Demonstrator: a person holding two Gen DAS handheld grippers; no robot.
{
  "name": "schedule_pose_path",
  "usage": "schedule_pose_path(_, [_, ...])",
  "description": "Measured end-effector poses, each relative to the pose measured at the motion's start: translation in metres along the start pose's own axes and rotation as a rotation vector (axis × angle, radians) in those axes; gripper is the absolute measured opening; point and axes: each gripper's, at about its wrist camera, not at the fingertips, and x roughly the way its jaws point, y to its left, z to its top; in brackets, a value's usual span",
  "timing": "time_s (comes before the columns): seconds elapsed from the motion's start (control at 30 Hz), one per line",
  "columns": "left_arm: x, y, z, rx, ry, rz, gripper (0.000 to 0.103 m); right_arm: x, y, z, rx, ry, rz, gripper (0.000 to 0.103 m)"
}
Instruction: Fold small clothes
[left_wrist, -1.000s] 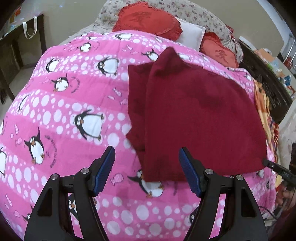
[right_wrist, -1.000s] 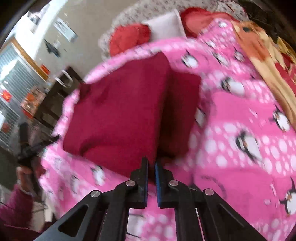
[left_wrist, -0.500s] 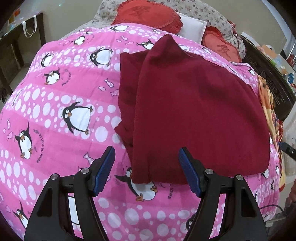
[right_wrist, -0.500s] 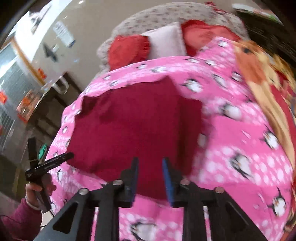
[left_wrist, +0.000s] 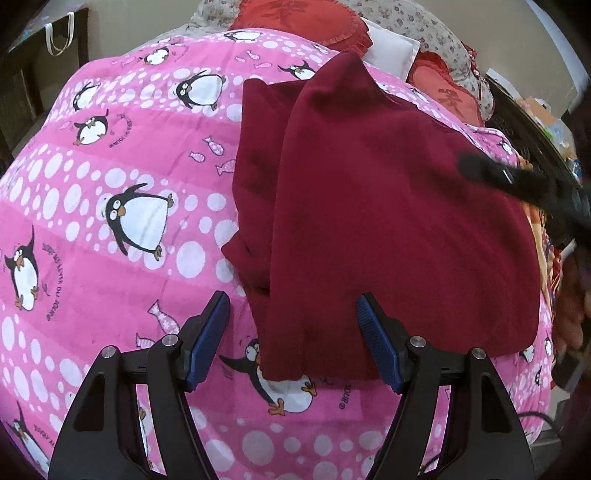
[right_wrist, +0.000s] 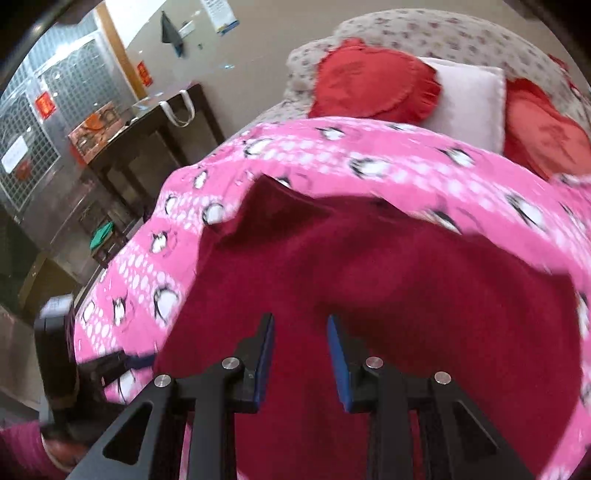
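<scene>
Now the dark red garment (left_wrist: 388, 229) lies folded over on the pink penguin bedspread (left_wrist: 110, 206), so the right gripper (right_wrist: 300, 356), jaws parted and empty, hovers above it while the left gripper (left_wrist: 291, 341) frames its near corner, jaws spread, seemingly for the next fold.

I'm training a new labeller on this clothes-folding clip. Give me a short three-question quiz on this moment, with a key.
1. True or false: the left claw grips the dark red garment.
2. The garment lies on a pink blanket printed with: A) cats B) penguins C) stars
3. Name the colour of the cushion between the two red cushions.

Key: 1 false, its jaws stand wide open around the near corner; 2 B; 3 white.
</scene>
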Motion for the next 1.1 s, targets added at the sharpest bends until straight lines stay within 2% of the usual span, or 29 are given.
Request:
schedule_pose_path(0.17, [0.003,0.003,0.001,-0.007,0.001,-0.017,0.072,0.029,0.022,0.033,-0.027,-0.014,0.037,0.028])
schedule_pose_path(0.3, [0.006,0.002,0.002,-0.002,-0.012,-0.024,0.073,0.061,0.033,0.055,-0.056,0.01,0.026,0.028])
schedule_pose_path(0.37, [0.006,0.003,0.001,-0.007,-0.019,-0.036,0.073,0.078,0.033,0.062,-0.048,0.027,0.02,0.028])
schedule_pose_path(0.43, [0.002,0.009,-0.001,-0.02,-0.027,-0.058,0.073,0.105,0.027,0.067,-0.015,0.092,-0.003,0.028])
schedule_pose_path(0.5, [-0.005,0.018,-0.001,-0.048,-0.044,-0.092,0.073,0.116,0.02,0.066,0.023,0.106,0.019,0.027])
schedule_pose_path(0.63, [-0.016,0.036,0.006,-0.08,-0.109,-0.101,0.073,0.105,0.018,0.067,0.043,0.11,0.051,0.028])
schedule_pose_path(0.7, [-0.012,0.042,0.016,-0.097,-0.101,-0.101,0.073,0.097,0.013,0.065,0.069,0.121,0.065,0.03])
schedule_pose_path(0.87, [0.005,0.057,0.045,-0.169,-0.094,-0.157,0.074,0.074,0.001,0.058,0.129,0.116,0.104,0.036])
schedule_pose_path(0.97, [0.029,0.058,0.052,-0.21,-0.041,-0.201,0.077,0.064,0.0,0.059,0.152,0.111,0.128,0.047])
schedule_pose_path(1.03, [0.028,0.055,0.055,-0.228,-0.073,-0.213,0.078,0.061,0.005,0.064,0.153,0.122,0.139,0.05])
schedule_pose_path(1.07, [0.027,0.053,0.054,-0.236,-0.085,-0.223,0.078,0.061,0.008,0.066,0.148,0.129,0.141,0.054])
schedule_pose_path(1.1, [0.026,0.049,0.054,-0.243,-0.092,-0.265,0.077,0.062,0.012,0.068,0.143,0.134,0.143,0.061])
